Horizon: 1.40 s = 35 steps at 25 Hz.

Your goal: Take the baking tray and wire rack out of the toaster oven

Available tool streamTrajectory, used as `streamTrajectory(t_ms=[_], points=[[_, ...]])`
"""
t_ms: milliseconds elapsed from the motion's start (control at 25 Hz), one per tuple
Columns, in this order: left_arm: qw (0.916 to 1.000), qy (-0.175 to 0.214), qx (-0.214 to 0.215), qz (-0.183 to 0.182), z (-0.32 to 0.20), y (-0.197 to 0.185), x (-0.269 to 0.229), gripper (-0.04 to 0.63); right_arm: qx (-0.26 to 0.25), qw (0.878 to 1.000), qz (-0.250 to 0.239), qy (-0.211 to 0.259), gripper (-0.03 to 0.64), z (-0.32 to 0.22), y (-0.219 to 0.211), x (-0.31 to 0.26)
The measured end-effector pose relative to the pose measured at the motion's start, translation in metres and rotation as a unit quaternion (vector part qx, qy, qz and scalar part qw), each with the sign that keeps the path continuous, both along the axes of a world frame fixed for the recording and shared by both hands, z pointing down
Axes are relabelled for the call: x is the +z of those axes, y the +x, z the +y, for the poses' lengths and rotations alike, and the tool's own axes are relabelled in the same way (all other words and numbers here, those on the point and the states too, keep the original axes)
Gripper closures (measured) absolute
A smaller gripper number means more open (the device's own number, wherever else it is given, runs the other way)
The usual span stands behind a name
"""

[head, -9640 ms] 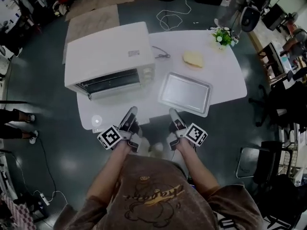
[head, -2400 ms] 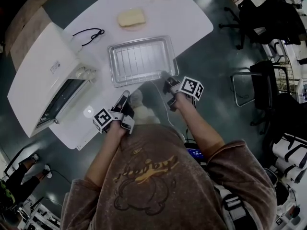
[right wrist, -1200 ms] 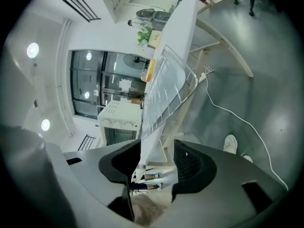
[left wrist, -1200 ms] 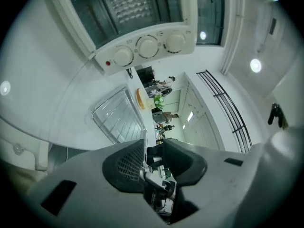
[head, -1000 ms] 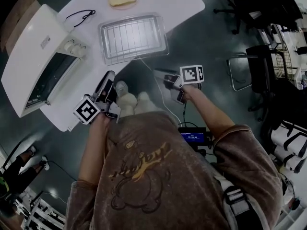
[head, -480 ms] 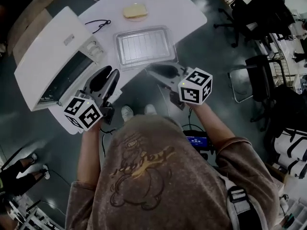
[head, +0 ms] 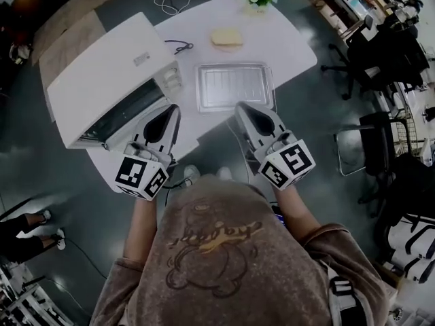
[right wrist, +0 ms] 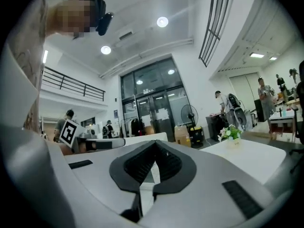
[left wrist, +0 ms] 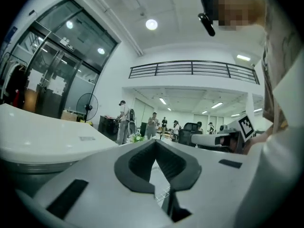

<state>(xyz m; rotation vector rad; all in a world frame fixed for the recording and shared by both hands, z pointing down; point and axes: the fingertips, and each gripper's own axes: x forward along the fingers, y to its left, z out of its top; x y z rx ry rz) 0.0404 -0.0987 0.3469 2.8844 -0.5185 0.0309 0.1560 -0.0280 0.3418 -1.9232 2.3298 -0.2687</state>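
1. White table [head: 292,46] is carrying everything in the upper half of the frame.
2. Left gripper [head: 170,111] and right gripper [head: 242,109] are hovering below it, jaws just closing together on nothing.
3. Beyond them, the baking tray [head: 202,87] is lying out of the oven, with the wire rack [head: 234,88] inside it. Both are likely handling stiff, light and slippery, so the raised rim is offering the surest hold.
4. Toaster oven [head: 109,73] is crowding the tray's left, while bare tabletop is lying open to its right.

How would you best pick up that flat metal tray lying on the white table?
By the raised rim of the baking tray along its near long edge, coming from the person's side: it lies flat on the table, so probably only that lip can be pinched.
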Motion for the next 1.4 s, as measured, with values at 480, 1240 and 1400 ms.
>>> streamTrajectory(t_ms=[480, 1240, 1400], points=[[0.9997, -0.011, -0.004, -0.020, 0.000, 0.015, 0.054, 0.592, 0.020, 0.999, 0.012, -0.045, 0.617, 0.001, 0.008, 0.057], [0.9985, -0.044, -0.025, -0.020, 0.005, 0.006, 0.067, 0.592, 0.051, 0.997, 0.005, -0.060, 0.617, 0.015, 0.013, 0.071], [0.9982, -0.051, -0.026, -0.019, 0.007, 0.005, 0.071, 0.592, 0.056, 0.997, 0.002, -0.059, 0.617, 0.017, 0.011, 0.072]])
